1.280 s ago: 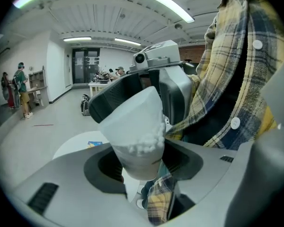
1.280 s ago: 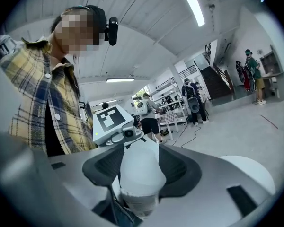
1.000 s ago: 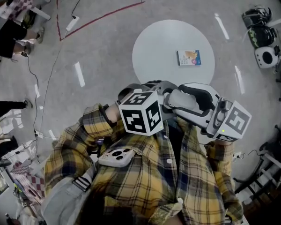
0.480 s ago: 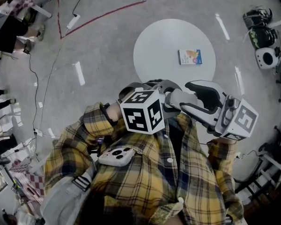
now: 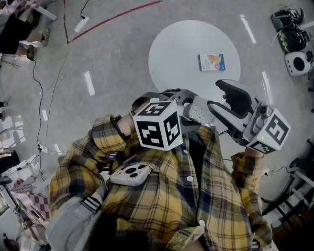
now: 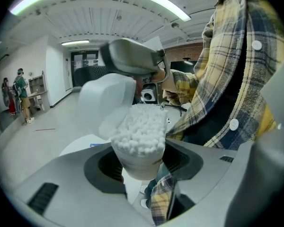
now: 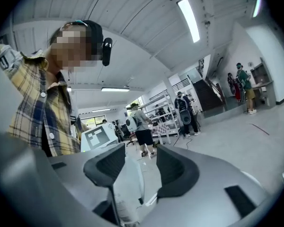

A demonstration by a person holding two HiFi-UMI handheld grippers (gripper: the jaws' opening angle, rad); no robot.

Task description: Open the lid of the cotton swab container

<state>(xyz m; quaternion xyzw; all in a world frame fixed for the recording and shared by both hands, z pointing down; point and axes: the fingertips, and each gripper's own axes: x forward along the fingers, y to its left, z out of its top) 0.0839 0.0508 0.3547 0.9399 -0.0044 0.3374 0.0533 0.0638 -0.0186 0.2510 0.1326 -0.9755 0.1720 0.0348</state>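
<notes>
My left gripper (image 5: 186,107) (image 6: 139,162) is shut on the clear cotton swab container (image 6: 139,152) (image 5: 199,111), held upright close to my plaid shirt. White swab tips (image 6: 141,126) fill its open mouth. The translucent lid (image 6: 104,103) stands swung up on the container's far left side. From the right, my right gripper (image 5: 215,95) (image 7: 139,167) reaches over it, and one grey finger (image 6: 132,56) shows above the lid. Its jaws have just been opening. The lid (image 7: 128,188) sits between them against the left pad, with a gap to the right pad.
A round white table (image 5: 178,51) stands ahead on the grey floor, with a small printed box (image 5: 211,63) on it. A phone (image 5: 130,174) is strapped to my chest. Chairs and gear (image 5: 295,41) stand at the right. A cable (image 5: 47,109) runs along the floor on the left.
The right gripper has drawn back to the right and risen a little, its fingers swinging up from the container. The left gripper and the container have kept still.
</notes>
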